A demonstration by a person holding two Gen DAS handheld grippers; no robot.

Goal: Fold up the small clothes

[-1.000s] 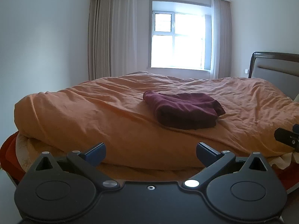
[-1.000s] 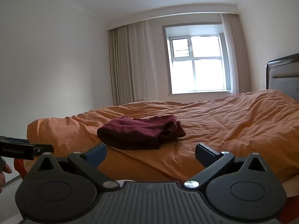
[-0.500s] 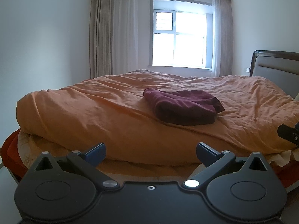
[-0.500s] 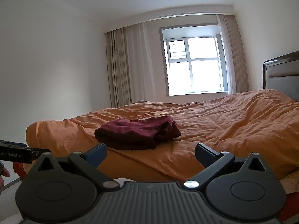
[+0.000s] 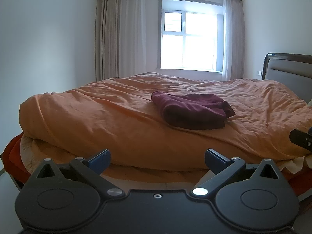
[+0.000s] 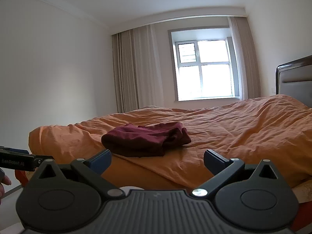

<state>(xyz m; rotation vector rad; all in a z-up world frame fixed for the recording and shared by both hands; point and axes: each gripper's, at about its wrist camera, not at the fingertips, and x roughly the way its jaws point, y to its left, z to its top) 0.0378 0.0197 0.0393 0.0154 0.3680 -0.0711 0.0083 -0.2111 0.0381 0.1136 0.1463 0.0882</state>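
Right now I judge that the folding itself is finished or close to finished, because the dark maroon soft cloth garment (image 5: 192,110) lies as a compact bundle with a rounded folded edge toward me and several layers showing at its right end. It rests on the wrinkled orange duvet of the bed (image 5: 101,117), near the middle of the near part, and nothing touches it. I hold both tools back from the bed, below the level of the duvet top. On my left gripper (image 5: 157,159) the jaws are spread wide and hold nothing; on my right gripper (image 6: 157,159) the jaws are also spread wide and empty. In the right wrist view I see the left tool at the left border, with a bit of my hand (image 6: 3,183) under it. If I continue, the next move calls for a check of the bundle: the right end looks a little loose and uneven, so I may need to come forward over the duvet edge, pinch that end gently and press it flat. The cloth looks thick and limp, so it can slide open if I pull too fast.
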